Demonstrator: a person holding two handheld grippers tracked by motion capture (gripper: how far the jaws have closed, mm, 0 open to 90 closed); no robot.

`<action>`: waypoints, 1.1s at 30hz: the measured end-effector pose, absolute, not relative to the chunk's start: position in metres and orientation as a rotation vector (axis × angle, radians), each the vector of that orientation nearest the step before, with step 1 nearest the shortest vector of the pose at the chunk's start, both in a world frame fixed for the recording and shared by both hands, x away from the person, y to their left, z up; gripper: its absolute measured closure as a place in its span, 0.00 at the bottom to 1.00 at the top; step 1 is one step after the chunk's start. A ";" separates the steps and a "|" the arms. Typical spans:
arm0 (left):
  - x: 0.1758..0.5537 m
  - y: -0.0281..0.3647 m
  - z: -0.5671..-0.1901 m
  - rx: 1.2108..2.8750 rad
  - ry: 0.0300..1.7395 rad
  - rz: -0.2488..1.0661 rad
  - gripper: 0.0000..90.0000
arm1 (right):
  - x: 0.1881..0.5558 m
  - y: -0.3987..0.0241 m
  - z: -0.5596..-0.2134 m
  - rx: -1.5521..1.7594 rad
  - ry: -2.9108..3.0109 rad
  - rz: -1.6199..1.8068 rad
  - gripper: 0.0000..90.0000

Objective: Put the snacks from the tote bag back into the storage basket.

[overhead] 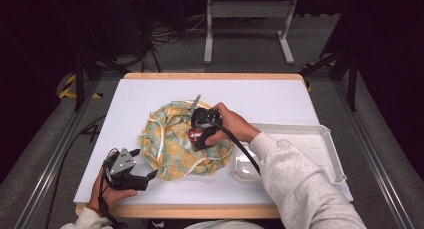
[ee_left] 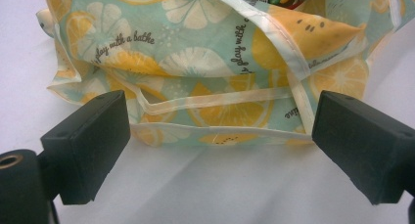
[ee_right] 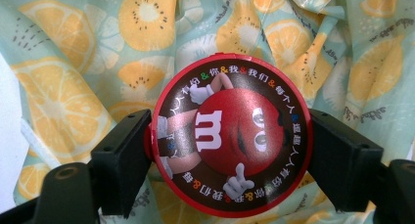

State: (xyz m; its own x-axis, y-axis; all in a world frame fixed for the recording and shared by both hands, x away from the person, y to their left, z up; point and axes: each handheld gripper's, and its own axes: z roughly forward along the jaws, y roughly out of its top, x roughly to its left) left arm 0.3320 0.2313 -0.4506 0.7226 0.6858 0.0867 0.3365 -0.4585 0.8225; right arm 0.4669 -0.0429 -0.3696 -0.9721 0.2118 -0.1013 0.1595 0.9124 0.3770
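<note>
Left gripper (overhead: 150, 176), jaws wide apart, empty, poised at near hem of lemon-print cloth bag (overhead: 172, 141) on white table (overhead: 280, 101). Beyond, right gripper (ee_right: 230, 150) clamps round red candy tin (ee_right: 230, 136) over bag centre. Likely step: bagging tin. Best practice: pinch hem, lift mouth open, lower tin straight in.
</note>
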 end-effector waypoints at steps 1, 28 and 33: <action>0.332 0.231 -0.451 2.078 0.775 0.521 0.09 | 0.466 -0.043 -0.369 0.283 2.933 0.554 0.26; 0.332 0.233 -0.451 2.069 0.810 0.535 0.08 | 0.450 -0.060 -0.332 0.207 2.870 0.585 0.26; 0.332 0.234 -0.452 2.066 0.812 0.535 0.08 | 0.447 -0.068 -0.325 0.222 2.861 0.597 0.26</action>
